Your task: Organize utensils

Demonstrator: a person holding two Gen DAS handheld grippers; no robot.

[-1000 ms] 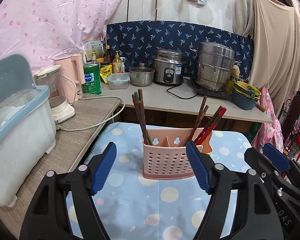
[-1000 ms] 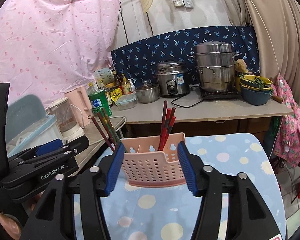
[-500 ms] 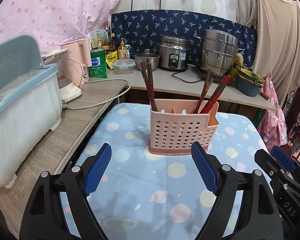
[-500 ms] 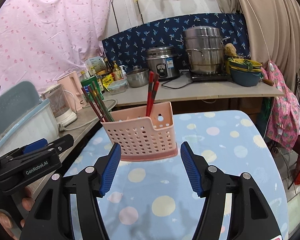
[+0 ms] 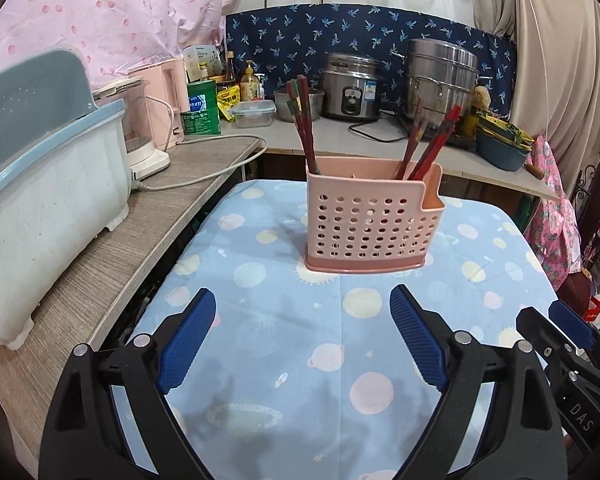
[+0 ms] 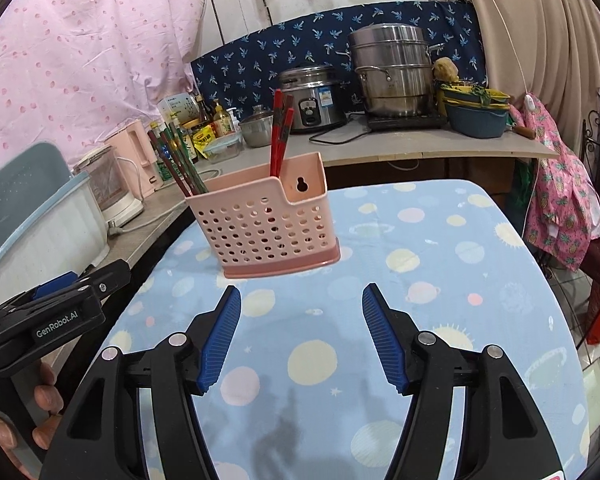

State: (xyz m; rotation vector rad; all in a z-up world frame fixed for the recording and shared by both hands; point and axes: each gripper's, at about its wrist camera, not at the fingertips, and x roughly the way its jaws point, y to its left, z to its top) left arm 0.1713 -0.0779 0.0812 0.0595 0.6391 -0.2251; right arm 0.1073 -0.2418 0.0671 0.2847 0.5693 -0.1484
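Observation:
A pink perforated utensil holder (image 5: 366, 220) stands upright on the blue planet-print table (image 5: 300, 340); it also shows in the right wrist view (image 6: 266, 226). Dark red-and-green chopsticks (image 5: 302, 124) lean in its left compartment and red chopsticks (image 5: 432, 144) in its right one. My left gripper (image 5: 302, 312) is open and empty, well short of the holder. My right gripper (image 6: 300, 308) is open and empty, also short of the holder. The left gripper's body (image 6: 48, 316) shows at the left of the right wrist view.
A wooden counter (image 5: 112, 256) runs along the left with a white and blue dish bin (image 5: 40, 200) and a blender (image 5: 140, 136). The back counter holds a rice cooker (image 5: 352, 88), a steel steamer pot (image 5: 440, 76), bottles and bowls (image 5: 500, 144).
Both grippers have drawn back from the holder, which now stands farther ahead on the table. Both stay open and empty.

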